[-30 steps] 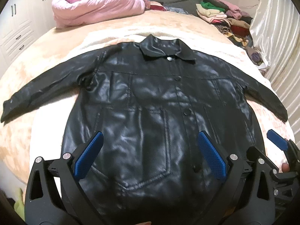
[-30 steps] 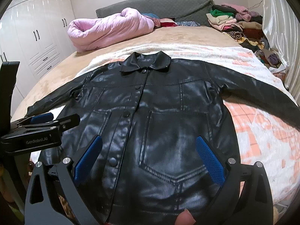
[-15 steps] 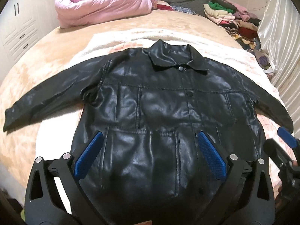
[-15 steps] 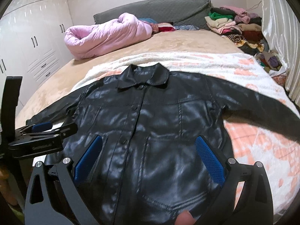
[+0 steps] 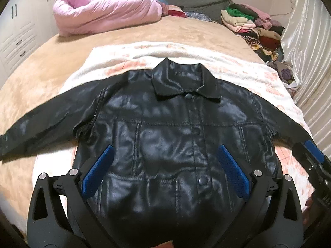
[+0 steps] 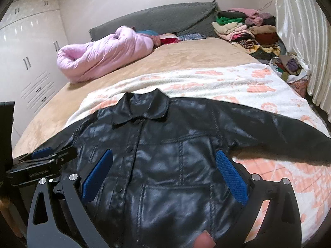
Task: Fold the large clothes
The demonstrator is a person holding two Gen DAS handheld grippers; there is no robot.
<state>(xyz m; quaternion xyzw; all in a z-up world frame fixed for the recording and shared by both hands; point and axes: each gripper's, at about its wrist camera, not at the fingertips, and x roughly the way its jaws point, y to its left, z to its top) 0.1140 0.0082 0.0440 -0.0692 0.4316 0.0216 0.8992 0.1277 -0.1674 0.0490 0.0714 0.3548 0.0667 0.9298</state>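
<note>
Both grippers have pulled back toward the hem since a second ago, so more of the bed shows. The black leather jacket (image 5: 171, 136) lies flat, front up, sleeves spread on the floral blanket (image 6: 238, 82). Left gripper (image 5: 165, 173) and right gripper (image 6: 164, 175) hang spread wide, holding nothing. Beyond the collar: pink duvet (image 5: 105, 10), clothes pile (image 6: 246, 31).

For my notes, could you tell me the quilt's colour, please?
Pink; the quilt shows best in the right wrist view.
</note>
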